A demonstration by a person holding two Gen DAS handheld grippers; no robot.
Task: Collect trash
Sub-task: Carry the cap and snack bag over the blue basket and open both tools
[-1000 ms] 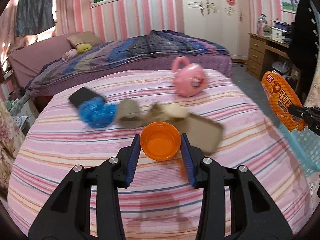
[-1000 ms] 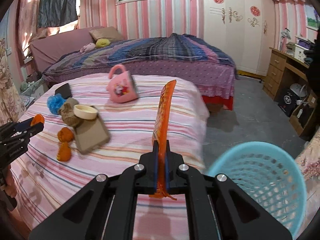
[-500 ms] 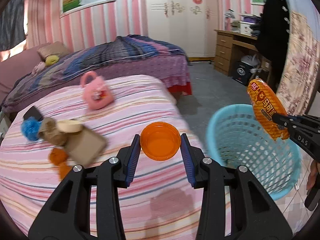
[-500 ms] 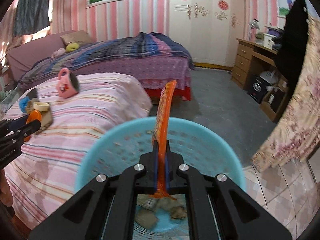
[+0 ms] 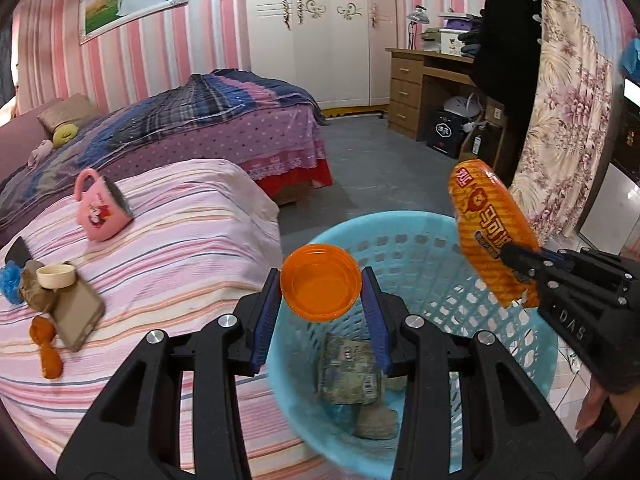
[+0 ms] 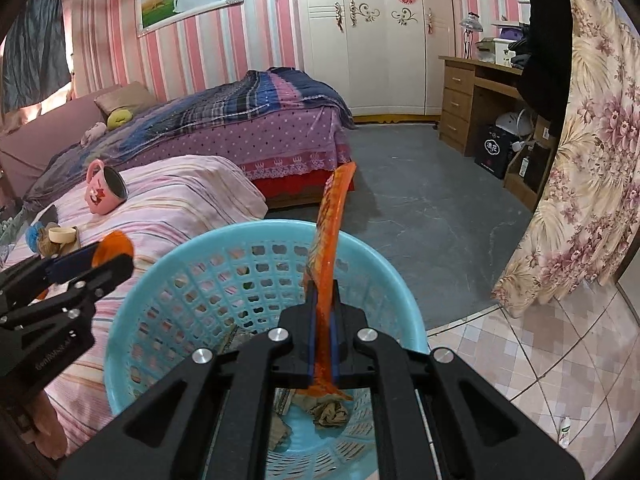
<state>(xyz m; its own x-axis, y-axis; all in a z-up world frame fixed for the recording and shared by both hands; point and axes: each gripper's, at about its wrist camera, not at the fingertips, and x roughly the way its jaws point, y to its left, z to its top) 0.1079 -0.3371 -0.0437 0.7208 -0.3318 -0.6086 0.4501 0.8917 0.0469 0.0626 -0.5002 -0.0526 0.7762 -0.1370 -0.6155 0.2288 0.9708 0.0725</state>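
Observation:
My left gripper is shut on an orange plastic lid, held over the near rim of the light blue basket. In the right wrist view that lid shows edge-on at the left, in the left gripper. My right gripper is shut on the bottom end of a flat orange snack wrapper, which stands upright above the basket. The left wrist view shows the wrapper pinched by the right gripper over the basket's right side. Crumpled paper and wrappers lie at the basket's bottom.
A pink striped bed at the left carries a pink mug, a phone, a cream lid, orange scraps and a blue ball. A second bed, a wooden desk and a floral curtain stand behind.
Both grippers have swung right from over the striped bed to above the blue basket, still holding the orange lid and the wrapper. The basket now fills the lower part of both views.

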